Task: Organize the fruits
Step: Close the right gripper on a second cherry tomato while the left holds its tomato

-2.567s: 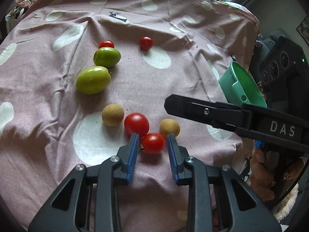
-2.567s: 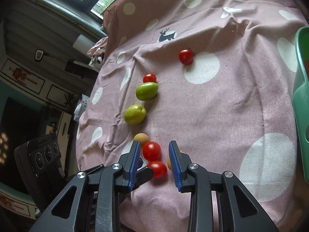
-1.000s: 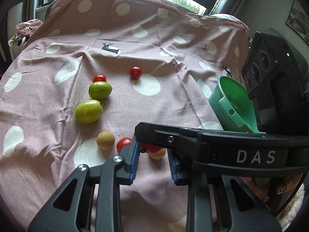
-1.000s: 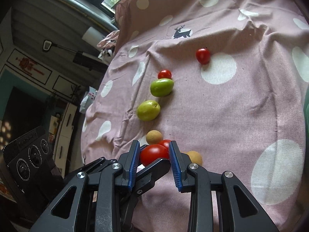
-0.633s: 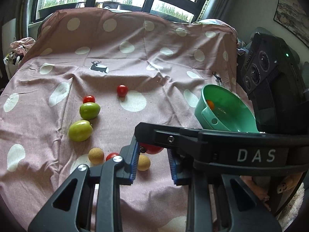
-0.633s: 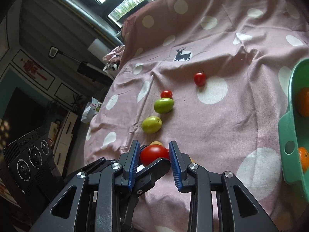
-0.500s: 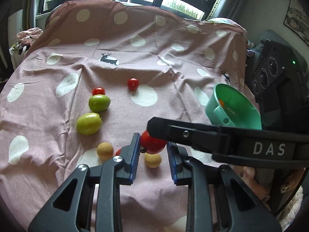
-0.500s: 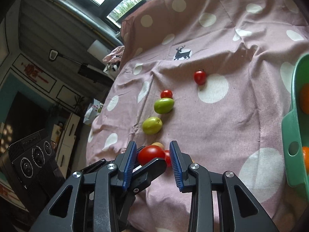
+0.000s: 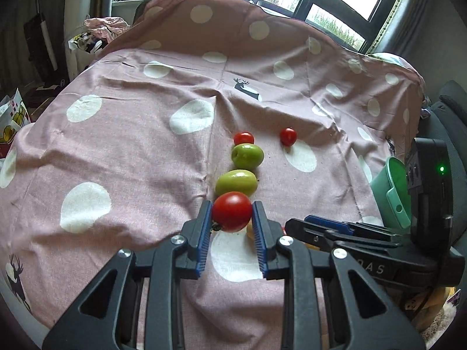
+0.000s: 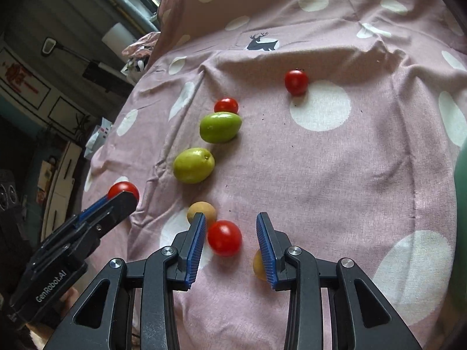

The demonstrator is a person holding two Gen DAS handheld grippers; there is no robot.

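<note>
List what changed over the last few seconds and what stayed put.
The left gripper closed on a red tomato and lifted it off the cloth, swinging left. The right gripper now straddles another tomato, open. The two green fruits and the far tomatoes stayed.

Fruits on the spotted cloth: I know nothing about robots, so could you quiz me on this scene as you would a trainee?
1. True or false: the left tongs are shut on a red tomato.
2. Pick one: what lies in the middle of the gap of the open right tongs? A, a green fruit; B, a loose red tomato; C, nothing at all.
3. Count: how many green fruits lie on the cloth?

Key: 1 true. 2 B. 3 two.
</note>
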